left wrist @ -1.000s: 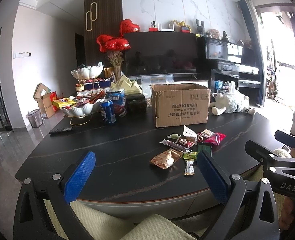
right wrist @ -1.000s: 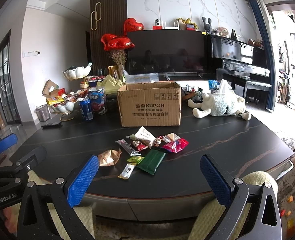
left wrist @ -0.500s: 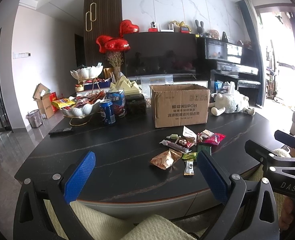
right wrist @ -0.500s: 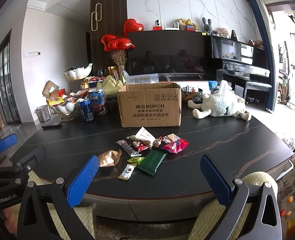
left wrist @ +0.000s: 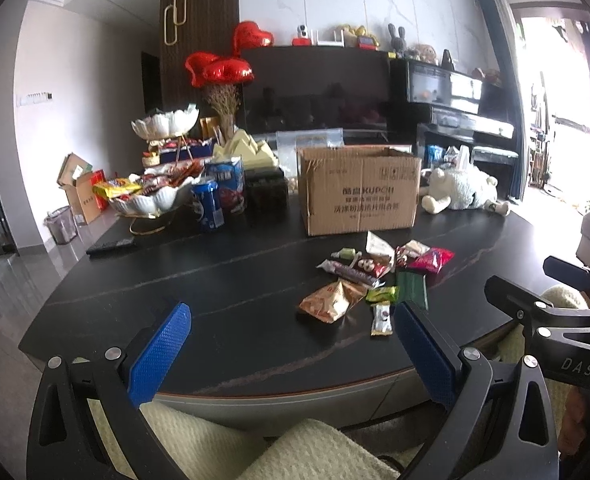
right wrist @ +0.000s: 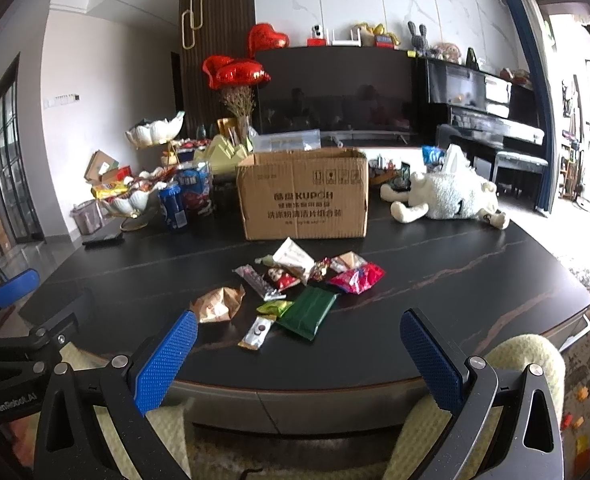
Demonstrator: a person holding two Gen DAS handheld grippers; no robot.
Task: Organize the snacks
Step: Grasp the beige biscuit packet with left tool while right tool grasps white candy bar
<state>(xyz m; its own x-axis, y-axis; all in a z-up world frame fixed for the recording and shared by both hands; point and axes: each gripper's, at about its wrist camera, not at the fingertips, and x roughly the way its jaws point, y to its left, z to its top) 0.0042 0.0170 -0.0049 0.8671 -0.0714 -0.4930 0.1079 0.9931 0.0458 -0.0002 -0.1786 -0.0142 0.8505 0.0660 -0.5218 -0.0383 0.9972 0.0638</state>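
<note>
Both grippers hang over the near edge of the dark, round stone table (right wrist: 455, 264), above a cream knitted cushion (left wrist: 199, 444). The left gripper (left wrist: 291, 356) has its blue-padded jaws spread wide and holds nothing. The right gripper (right wrist: 301, 356) is the same: jaws wide apart, nothing between them.

The loose pile of small snack packets (right wrist: 303, 280) lies on the table in front of both grippers, near the front edge and well apart from the fingers. In this pile there is a crumpled tan foil bag (right wrist: 217, 305) at the left, a flat dark green packet (right wrist: 307, 312) in the middle, a shiny red packet (right wrist: 357, 278) at the right, and a small narrow sachet (right wrist: 257, 332) nearest to the edge.

Behind the pile stands an open brown cardboard box (right wrist: 305, 200) with printed letters. Left of the box stand a blue drink can (right wrist: 173, 208) and a white shell-shaped bowl full of snacks (right wrist: 129, 196). Right of the box a white plush toy (right wrist: 447, 200) lies on its side.
</note>
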